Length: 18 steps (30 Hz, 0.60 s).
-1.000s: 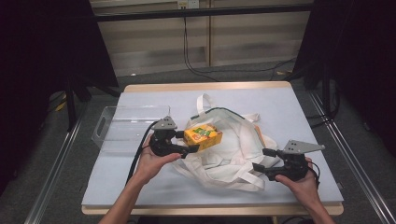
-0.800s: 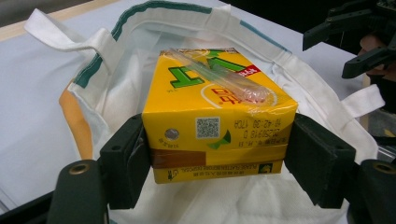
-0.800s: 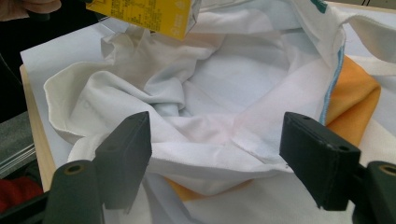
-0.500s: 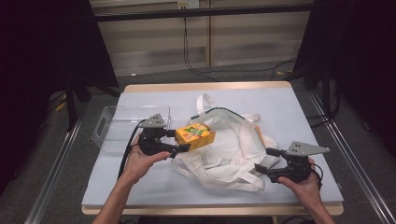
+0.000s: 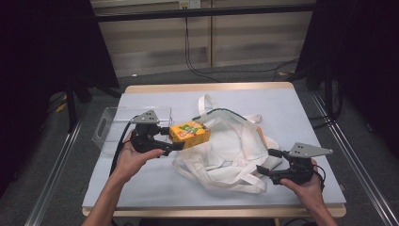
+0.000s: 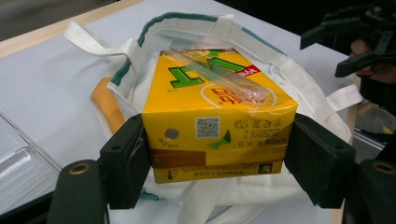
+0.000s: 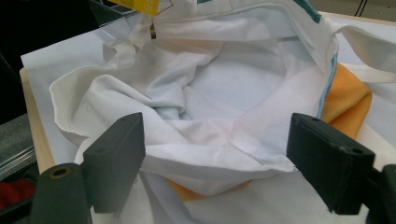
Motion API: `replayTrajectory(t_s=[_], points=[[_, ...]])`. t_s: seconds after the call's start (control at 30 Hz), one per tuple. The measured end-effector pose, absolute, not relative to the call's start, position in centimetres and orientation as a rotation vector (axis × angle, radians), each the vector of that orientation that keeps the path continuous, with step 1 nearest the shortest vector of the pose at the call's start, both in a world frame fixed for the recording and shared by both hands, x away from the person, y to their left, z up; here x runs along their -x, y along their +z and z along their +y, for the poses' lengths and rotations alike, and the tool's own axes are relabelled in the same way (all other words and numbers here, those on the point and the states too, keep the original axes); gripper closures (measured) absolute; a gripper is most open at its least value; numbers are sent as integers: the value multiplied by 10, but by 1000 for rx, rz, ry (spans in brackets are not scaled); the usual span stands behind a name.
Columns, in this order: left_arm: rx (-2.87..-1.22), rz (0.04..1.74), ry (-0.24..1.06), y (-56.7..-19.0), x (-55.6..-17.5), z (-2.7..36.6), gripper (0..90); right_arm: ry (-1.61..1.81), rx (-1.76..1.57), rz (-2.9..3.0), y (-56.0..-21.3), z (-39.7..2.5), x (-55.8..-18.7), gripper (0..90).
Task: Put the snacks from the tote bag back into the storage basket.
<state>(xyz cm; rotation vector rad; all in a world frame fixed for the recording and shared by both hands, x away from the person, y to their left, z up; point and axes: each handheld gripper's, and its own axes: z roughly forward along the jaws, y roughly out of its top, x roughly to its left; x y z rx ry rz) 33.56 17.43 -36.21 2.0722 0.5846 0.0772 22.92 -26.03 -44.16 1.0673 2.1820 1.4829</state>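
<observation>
Two claws: the left claw (image 6: 217,154) pinches a yellow carton (image 6: 217,112); the right claw (image 7: 219,154), spread, faces the white bag (image 7: 210,98).

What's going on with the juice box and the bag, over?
Left gripper shut on yellow drink carton, above white tote bag. Right gripper open at bag rim. Clear bin beside left gripper.
</observation>
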Motion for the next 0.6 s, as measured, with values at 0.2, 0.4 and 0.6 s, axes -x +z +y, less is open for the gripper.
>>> replayTrajectory(t_s=[0.2,0.4,0.6], points=[[-2065,602,52,-360,-343,185,278,1483,-1076,2175,-443,-263,-231,195],[-2079,642,44,-357,-350,194,277,1488,-1093,2170,-445,-265,-234,193],[-2084,654,52,-352,-350,203,278,1485,-1094,2166,-445,-265,-233,192]])
